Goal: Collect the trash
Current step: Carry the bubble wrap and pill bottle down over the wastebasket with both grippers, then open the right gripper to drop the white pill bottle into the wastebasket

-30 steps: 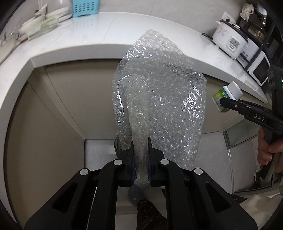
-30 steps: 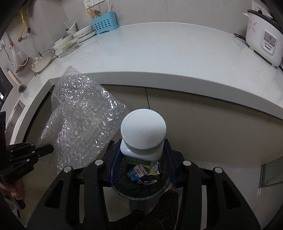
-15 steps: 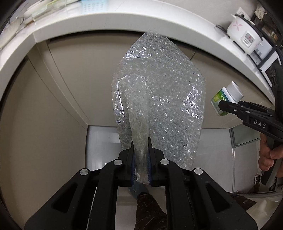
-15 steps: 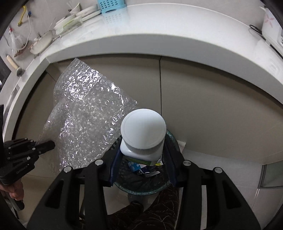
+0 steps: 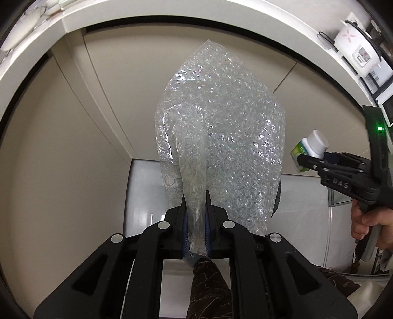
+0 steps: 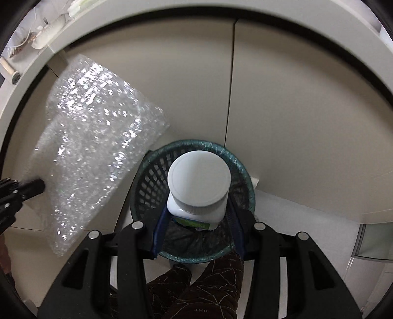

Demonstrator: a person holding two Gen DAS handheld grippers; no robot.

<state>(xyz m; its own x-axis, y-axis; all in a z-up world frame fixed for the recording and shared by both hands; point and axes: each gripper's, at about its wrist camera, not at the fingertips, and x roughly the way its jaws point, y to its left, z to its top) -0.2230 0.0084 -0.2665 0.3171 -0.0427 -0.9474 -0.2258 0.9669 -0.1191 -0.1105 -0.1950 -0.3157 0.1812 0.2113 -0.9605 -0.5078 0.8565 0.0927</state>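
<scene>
My left gripper (image 5: 195, 196) is shut on a clear sheet of bubble wrap (image 5: 221, 137) that stands up from its jaws in front of the beige cabinet doors. The same bubble wrap (image 6: 98, 137) shows at the left of the right wrist view, with the left gripper (image 6: 39, 185) at its lower edge. My right gripper (image 6: 199, 211) is shut on a white bottle (image 6: 199, 181) with a round white cap and green label. It hangs right above a dark mesh waste basket (image 6: 147, 181) with a teal rim. In the left wrist view the bottle (image 5: 313, 144) sits at the right gripper's tips.
A white countertop (image 5: 172, 14) curves overhead, with a rice cooker (image 5: 353, 44) at the right end. Beige cabinet doors (image 6: 294, 110) stand behind the basket. The floor is pale tile (image 5: 142, 196). A person's patterned trouser legs (image 6: 196, 289) are below the grippers.
Both grippers have sunk below the countertop edge. The right one came down over the basket, whose rim now rings the bottle. Both grips are unchanged.
</scene>
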